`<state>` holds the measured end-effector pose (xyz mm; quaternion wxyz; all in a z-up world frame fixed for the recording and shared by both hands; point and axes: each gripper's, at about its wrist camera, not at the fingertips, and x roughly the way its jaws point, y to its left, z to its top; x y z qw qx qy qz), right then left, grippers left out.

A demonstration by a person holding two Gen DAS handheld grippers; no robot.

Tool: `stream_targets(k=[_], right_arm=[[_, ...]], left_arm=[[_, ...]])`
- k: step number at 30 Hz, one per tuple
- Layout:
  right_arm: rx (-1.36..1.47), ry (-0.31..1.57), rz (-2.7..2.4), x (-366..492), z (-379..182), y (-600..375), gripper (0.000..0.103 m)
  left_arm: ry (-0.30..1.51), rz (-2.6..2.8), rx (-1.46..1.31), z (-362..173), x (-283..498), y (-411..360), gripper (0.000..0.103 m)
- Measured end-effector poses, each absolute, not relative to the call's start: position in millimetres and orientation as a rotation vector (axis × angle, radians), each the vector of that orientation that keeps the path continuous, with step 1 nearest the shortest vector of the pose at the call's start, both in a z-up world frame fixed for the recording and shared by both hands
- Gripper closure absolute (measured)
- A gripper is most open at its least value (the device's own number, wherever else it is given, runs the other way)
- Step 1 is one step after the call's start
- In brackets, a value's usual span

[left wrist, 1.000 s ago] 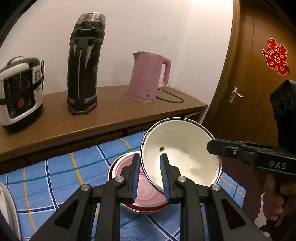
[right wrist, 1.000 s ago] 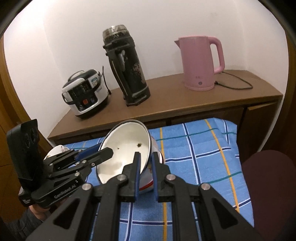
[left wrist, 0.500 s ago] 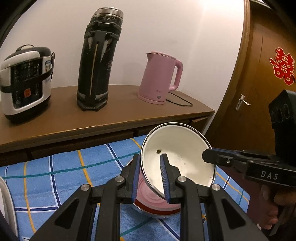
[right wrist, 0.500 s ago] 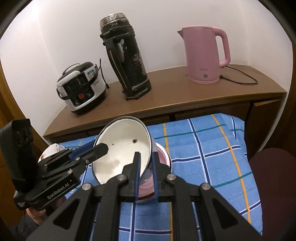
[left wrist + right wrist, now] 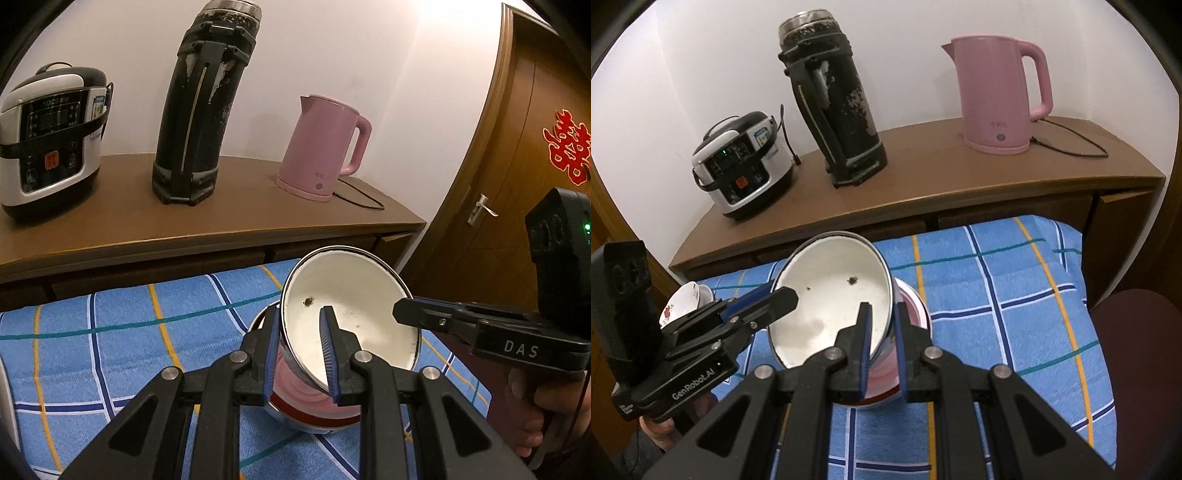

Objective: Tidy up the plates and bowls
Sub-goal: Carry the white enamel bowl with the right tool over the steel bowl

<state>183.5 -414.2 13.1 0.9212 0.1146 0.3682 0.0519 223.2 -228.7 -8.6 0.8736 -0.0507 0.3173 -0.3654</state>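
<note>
Currently: white bowl (image 5: 351, 314), tilted, frame centre, over pink bowl (image 5: 314, 398) on cloth (image 5: 110, 332). Left gripper (image 5: 300, 350) and right gripper (image 5: 882, 347) each clamped on opposite rims. Advice: level first, lower evenly, seat centred, then release.

A white wall (image 5: 905, 48) backs a brown wooden sideboard (image 5: 923, 173) carrying a rice cooker (image 5: 742, 170), a tall black flask (image 5: 831, 99) and a pink kettle (image 5: 997, 96). A blue checked cloth (image 5: 1015, 295) covers the surface. A wooden door (image 5: 517, 184) bears a red ornament (image 5: 569, 147).
</note>
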Motion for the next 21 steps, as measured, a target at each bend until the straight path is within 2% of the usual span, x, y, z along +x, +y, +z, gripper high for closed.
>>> stream_targets(k=[21], right_arm=[[0.216,0.791,0.09,189.1,5.4,-416.7,0.091]], left_arm=[[0.687,-0.759,-0.054,-18.4,224.1,-235.7,0.079]])
